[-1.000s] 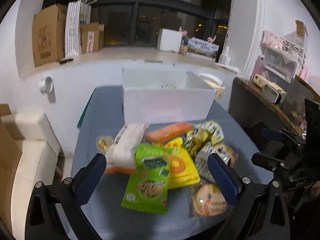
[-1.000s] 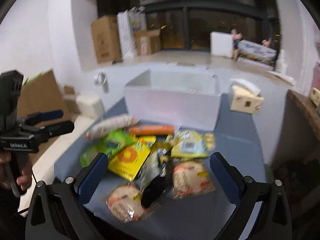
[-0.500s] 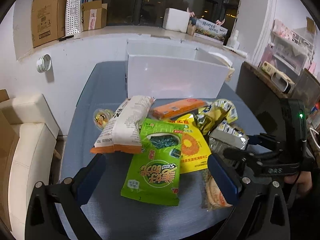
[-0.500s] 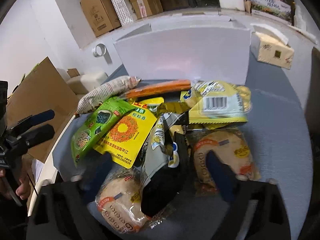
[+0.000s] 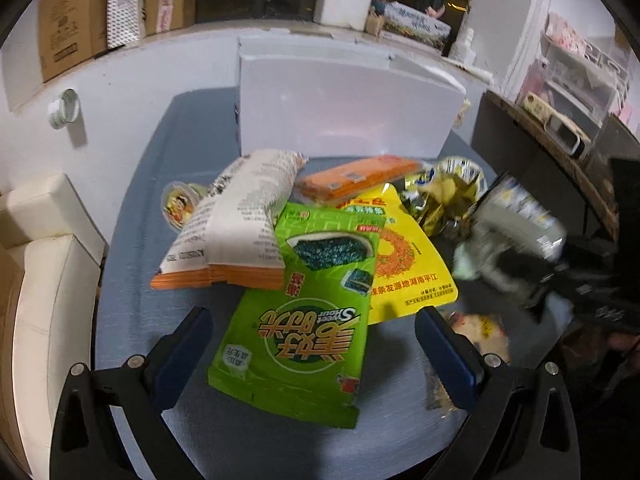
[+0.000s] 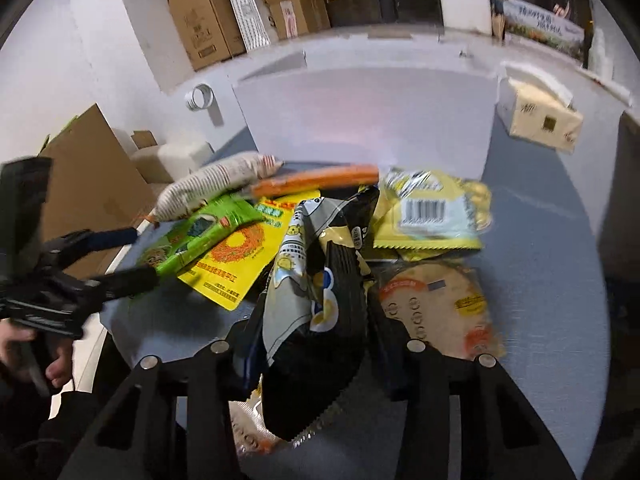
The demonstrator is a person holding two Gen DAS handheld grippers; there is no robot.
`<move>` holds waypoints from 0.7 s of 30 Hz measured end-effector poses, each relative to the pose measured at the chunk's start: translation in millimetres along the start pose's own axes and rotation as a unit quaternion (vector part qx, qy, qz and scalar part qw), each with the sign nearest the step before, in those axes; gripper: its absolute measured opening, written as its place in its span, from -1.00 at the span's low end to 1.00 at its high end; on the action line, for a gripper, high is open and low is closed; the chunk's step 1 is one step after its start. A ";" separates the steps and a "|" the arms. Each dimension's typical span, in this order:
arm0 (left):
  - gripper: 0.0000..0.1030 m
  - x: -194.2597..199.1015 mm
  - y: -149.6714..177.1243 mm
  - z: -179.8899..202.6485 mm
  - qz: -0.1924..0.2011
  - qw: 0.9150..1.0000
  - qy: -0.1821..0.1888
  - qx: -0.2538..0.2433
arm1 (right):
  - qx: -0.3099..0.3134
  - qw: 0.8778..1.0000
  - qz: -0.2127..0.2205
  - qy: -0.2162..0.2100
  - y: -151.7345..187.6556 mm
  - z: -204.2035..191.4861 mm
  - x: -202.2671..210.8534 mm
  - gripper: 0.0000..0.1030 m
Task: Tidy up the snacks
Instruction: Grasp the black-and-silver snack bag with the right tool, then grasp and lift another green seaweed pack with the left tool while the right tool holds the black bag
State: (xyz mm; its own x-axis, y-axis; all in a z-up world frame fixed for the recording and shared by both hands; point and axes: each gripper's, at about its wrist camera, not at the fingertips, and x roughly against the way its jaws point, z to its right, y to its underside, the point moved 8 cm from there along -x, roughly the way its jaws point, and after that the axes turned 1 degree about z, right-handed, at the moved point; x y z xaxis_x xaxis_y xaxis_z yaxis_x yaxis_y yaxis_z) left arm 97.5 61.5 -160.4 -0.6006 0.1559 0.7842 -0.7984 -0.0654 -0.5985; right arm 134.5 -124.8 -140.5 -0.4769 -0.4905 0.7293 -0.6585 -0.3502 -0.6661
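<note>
A pile of snack packs lies on the blue table (image 5: 132,280) in front of a white box (image 5: 344,116). My left gripper (image 5: 312,344) is open, its fingers on either side of a green seaweed pack (image 5: 296,320). Beside it lie a white striped bag (image 5: 236,224), a yellow pack (image 5: 404,256) and an orange pack (image 5: 356,176). My right gripper (image 6: 316,344) is shut on a black and grey snack bag (image 6: 316,304), which also shows blurred in the left wrist view (image 5: 512,236). Its fingertips are hidden behind the bag.
A small cup (image 5: 180,200) sits left of the pile. A yellow barcode pack (image 6: 432,212) and a round cracker pack (image 6: 440,308) lie to the right. A tissue box (image 6: 540,116) stands at the back right. Cardboard boxes (image 6: 208,20) line the ledge. A white seat (image 5: 48,264) stands left of the table.
Both grippers moved down and forward toward the pile. The right gripper closed on the black and grey bag. The left gripper now straddles the green pack.
</note>
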 end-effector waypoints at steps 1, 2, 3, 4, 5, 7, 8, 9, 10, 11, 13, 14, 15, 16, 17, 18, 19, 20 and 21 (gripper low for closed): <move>1.00 -4.7 1.0 -1.8 -0.008 1.000 0.002 -0.004 | 0.000 1.000 0.005 0.000 -0.6 0.9 7.1 -0.06; 1.00 -7.2 1.4 -3.7 -0.012 1.000 0.003 -0.005 | -0.001 1.000 0.011 0.003 -1.8 2.7 15.0 -0.06; 1.00 -9.5 2.1 -5.1 -0.016 1.000 0.004 -0.005 | -0.002 1.000 0.017 0.005 -1.9 4.4 21.4 -0.06; 1.00 -12.1 3.0 -6.4 -0.022 1.000 0.007 -0.007 | -0.003 1.000 0.021 0.005 -3.1 6.2 26.8 -0.06; 1.00 -14.3 4.0 -7.3 -0.026 1.000 0.010 -0.009 | -0.005 1.000 0.025 0.005 -3.8 7.5 32.9 -0.06; 1.00 -19.4 6.2 -8.4 -0.033 0.999 0.007 -0.017 | -0.009 0.999 0.035 0.006 -3.9 10.5 46.1 -0.06; 1.00 -21.5 7.3 -8.2 -0.036 0.999 0.005 -0.022 | -0.012 0.999 0.041 0.007 -4.6 10.9 49.6 -0.06; 1.00 -23.9 8.3 -7.9 -0.039 0.999 0.004 -0.027 | -0.014 0.999 0.043 0.006 -5.1 11.4 51.7 -0.06; 1.00 -26.2 8.8 -7.8 -0.041 0.999 0.003 -0.028 | -0.016 0.999 0.045 0.005 -5.0 12.5 55.1 -0.06; 1.00 -29.3 9.5 -7.3 -0.044 0.999 0.002 -0.031 | -0.019 0.999 0.048 0.006 -4.3 14.2 58.9 -0.06; 1.00 -35.1 8.9 -7.2 -0.046 0.998 -0.001 -0.037 | -0.021 0.999 0.048 0.006 -4.3 15.2 58.8 -0.06; 0.98 -37.2 10.2 -7.3 -0.048 0.998 -0.002 -0.039 | -0.022 0.999 0.048 0.006 -4.2 14.8 57.2 -0.06; 0.94 -38.6 10.2 -6.5 -0.050 0.998 -0.003 -0.041 | -0.024 0.999 0.047 0.007 -3.8 15.4 56.8 -0.06; 0.68 -37.7 9.3 -5.4 -0.045 0.998 -0.009 -0.045 | -0.025 0.999 0.046 0.007 -3.2 14.7 55.5 -0.06; 0.45 -39.7 5.5 -3.9 -0.041 0.998 -0.015 -0.050 | -0.027 0.999 0.045 0.006 -2.1 15.4 54.4 -0.06; 0.45 -39.0 5.1 -2.9 -0.043 0.998 -0.016 -0.052 | -0.028 0.999 0.044 0.005 -1.5 15.5 54.2 -0.06; 0.44 -37.2 5.0 -1.0 -0.045 0.998 -0.011 -0.051 | -0.028 0.999 0.044 0.004 -1.0 15.6 53.8 -0.06; 0.44 -32.7 4.7 3.7 -0.042 0.998 -0.004 -0.050 | -0.029 0.999 0.044 0.004 -0.8 15.5 53.5 -0.06; 0.44 -30.2 4.2 6.3 -0.037 0.998 -0.001 -0.051 | -0.029 0.999 0.045 0.004 -0.8 15.3 53.9 -0.06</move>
State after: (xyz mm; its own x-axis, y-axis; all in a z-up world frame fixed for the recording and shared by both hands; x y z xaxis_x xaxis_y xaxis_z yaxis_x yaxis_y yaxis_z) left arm 112.0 50.3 -185.5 -0.5398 0.1553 0.8273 -0.8325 0.0469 -0.5520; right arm 118.3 -163.1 -103.0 -0.5409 -0.5113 0.6678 -0.6445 -0.2582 -0.7197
